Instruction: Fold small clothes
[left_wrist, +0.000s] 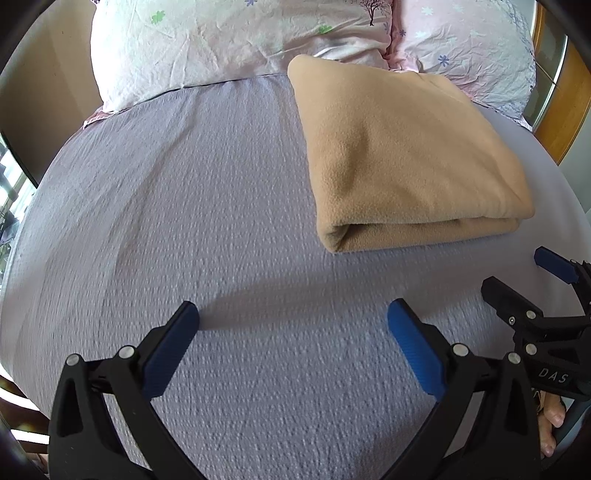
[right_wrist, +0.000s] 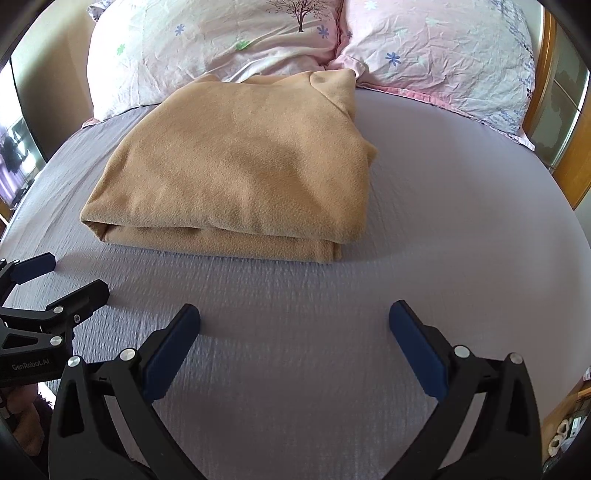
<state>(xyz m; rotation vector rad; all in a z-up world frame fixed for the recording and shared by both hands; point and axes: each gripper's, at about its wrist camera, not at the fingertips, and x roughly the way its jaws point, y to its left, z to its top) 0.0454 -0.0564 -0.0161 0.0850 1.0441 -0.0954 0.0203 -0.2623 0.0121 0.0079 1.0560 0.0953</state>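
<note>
A tan fleece garment (left_wrist: 402, 155) lies folded in a thick rectangle on the lilac bed sheet (left_wrist: 184, 221), its far end touching the pillows. It also shows in the right wrist view (right_wrist: 240, 170). My left gripper (left_wrist: 293, 317) is open and empty, low over the sheet, to the near left of the garment. My right gripper (right_wrist: 294, 317) is open and empty, just in front of the garment's near folded edge. Each gripper shows at the edge of the other's view: the right one (left_wrist: 517, 275) and the left one (right_wrist: 74, 275).
Two floral pillows (right_wrist: 221, 40) (right_wrist: 443, 59) lie across the head of the bed. A wooden bed frame (left_wrist: 569, 110) runs along the right side. The sheet (right_wrist: 443, 240) stretches bare to the right of the garment.
</note>
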